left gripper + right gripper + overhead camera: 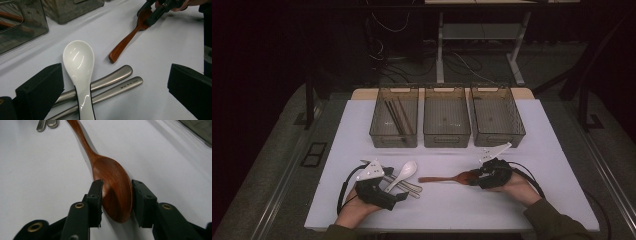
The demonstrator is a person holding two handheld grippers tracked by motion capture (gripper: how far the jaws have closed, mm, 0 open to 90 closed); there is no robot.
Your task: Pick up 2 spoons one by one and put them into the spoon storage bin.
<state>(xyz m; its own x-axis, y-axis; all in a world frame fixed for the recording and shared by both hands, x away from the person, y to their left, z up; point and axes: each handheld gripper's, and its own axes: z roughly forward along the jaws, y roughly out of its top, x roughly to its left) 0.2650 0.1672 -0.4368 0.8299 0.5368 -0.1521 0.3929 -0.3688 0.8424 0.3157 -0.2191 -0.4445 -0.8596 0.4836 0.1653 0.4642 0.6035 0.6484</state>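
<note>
A brown wooden spoon [442, 178] lies on the white table, its handle pointing left. My right gripper [477, 176] is shut on its bowl; in the right gripper view both pads of the gripper [117, 192] press the sides of the bowl [112, 175]. My left gripper [399, 196] stands open near the front left. Between its wide jaws lie a white ceramic spoon [78, 60] and two metal handles [115, 75], untouched. In the left gripper view, farther off, the wooden spoon [125, 42] is held by the right gripper [155, 11].
Three smoky clear bins stand in a row at the back of the table: the left bin [377, 135] holds dark chopsticks, the middle bin [447, 137] and the right bin [497, 137] look empty. The table's front edge runs just below both hands.
</note>
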